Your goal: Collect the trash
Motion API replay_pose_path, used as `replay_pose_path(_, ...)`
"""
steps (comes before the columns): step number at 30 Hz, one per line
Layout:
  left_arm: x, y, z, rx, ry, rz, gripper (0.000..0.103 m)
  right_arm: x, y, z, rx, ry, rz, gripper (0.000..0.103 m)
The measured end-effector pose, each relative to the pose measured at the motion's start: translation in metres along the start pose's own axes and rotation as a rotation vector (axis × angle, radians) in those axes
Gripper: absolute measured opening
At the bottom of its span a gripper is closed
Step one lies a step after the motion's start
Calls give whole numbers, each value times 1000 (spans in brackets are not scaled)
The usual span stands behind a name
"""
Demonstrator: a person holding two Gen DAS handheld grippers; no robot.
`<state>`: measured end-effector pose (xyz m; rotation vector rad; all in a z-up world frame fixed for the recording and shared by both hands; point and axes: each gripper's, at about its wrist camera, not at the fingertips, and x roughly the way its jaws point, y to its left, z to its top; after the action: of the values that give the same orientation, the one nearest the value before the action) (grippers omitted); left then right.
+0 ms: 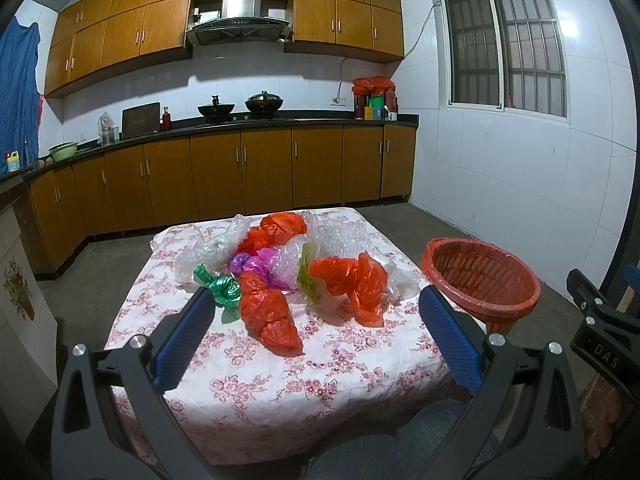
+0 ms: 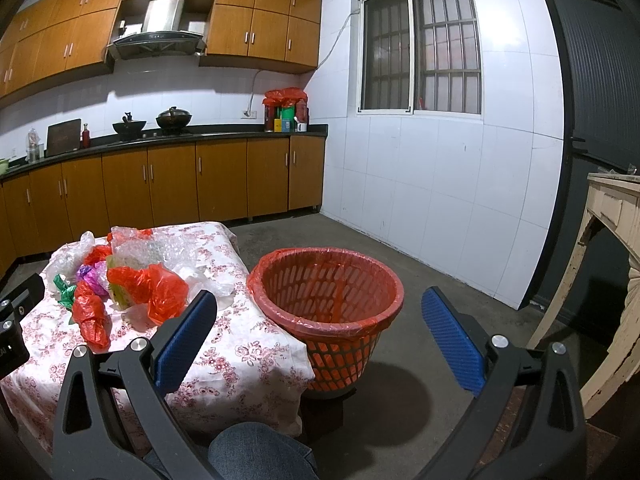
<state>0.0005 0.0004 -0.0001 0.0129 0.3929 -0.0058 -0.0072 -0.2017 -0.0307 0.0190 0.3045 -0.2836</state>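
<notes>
On the bench (image 1: 248,364), crumpled plastic bags (image 1: 280,272) lie heaped; the left hand-held gripper (image 1: 316,312) and right hand-held gripper (image 2: 320,316) gape wide, empty. Flimsy bags may slip or snag neighbours before reaching the red basket (image 2: 332,312) at right.

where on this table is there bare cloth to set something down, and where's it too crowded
Free: the near half of the floral tablecloth, between the closest red bag and the near edge, and a strip along the left edge beside the green bag. Crowded: the far half, heaped with plastic bags and bubble wrap.
</notes>
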Motion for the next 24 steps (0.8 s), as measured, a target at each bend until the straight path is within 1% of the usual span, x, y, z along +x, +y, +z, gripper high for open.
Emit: replay_pose_path(24,0,-1,0,-1,4,-1,99,2,0,-1,1,3,0,101)
